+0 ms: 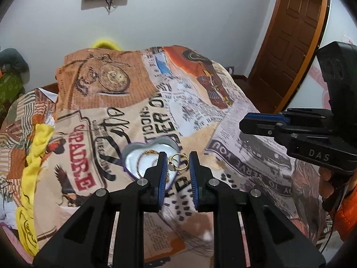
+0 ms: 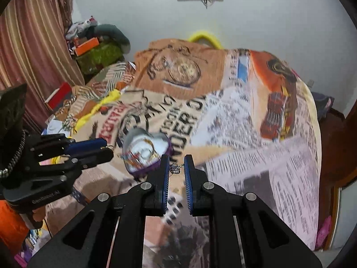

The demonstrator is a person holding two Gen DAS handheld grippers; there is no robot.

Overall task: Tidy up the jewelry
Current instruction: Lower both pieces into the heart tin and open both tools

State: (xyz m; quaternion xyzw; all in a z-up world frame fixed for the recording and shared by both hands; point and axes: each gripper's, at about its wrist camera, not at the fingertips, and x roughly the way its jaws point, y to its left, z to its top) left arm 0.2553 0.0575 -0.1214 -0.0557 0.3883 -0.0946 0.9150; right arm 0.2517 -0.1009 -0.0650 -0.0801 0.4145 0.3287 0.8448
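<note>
A purple heart-shaped jewelry box [image 1: 150, 159] with a white lining lies open on the printed bedspread; a gold chain shows inside. My left gripper [image 1: 177, 164] holds a gold ring [image 1: 178, 162] between its fingertips, just right of the box. My right gripper [image 2: 177, 168] holds a small silver ring [image 2: 175, 169] between its fingertips, just right of the box [image 2: 146, 154]. In the left wrist view, the right gripper [image 1: 279, 127] hovers at the right. In the right wrist view, the left gripper [image 2: 89, 150] sits left of the box.
The bed is covered by a newspaper-print spread [image 1: 138, 102]. A yellow cloth [image 1: 33, 167] lies along the bed's left side. Clutter and boxes [image 2: 89, 47] stand by the striped curtain [image 2: 33, 44]. A wooden door [image 1: 292, 33] is at the right.
</note>
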